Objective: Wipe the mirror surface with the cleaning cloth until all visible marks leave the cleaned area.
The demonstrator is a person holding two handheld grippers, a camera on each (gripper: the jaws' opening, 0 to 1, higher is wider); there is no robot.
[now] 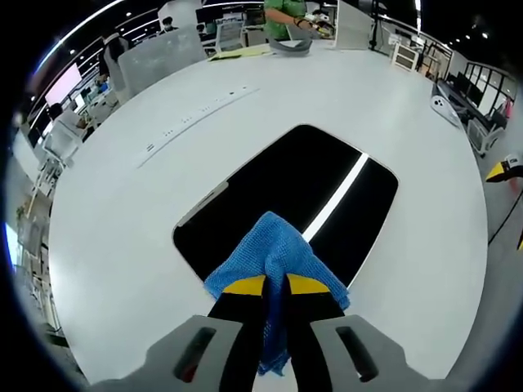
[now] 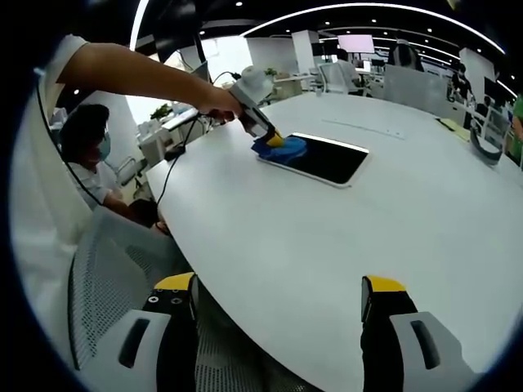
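A dark rectangular mirror [image 1: 302, 196] lies flat on the white table [image 1: 122, 237], reflecting a bright ceiling light strip. My left gripper [image 1: 275, 286] is shut on a blue cleaning cloth [image 1: 274, 249], which rests on the mirror's near edge. In the right gripper view the same left gripper [image 2: 274, 140] presses the cloth [image 2: 282, 149] on the near-left end of the mirror [image 2: 323, 159], held by a person's outstretched arm. My right gripper [image 2: 278, 290] stands open over the table's near edge, far from the mirror, with nothing between its yellow-tipped fingers.
A mesh chair back [image 2: 114, 269] sits just below the table edge by the right gripper. A person [image 2: 86, 155] sits at the left. A grey object [image 1: 290, 45] and papers lie at the table's far end, near another person [image 1: 282, 16]. Cables run off the table's left side [image 2: 167, 175].
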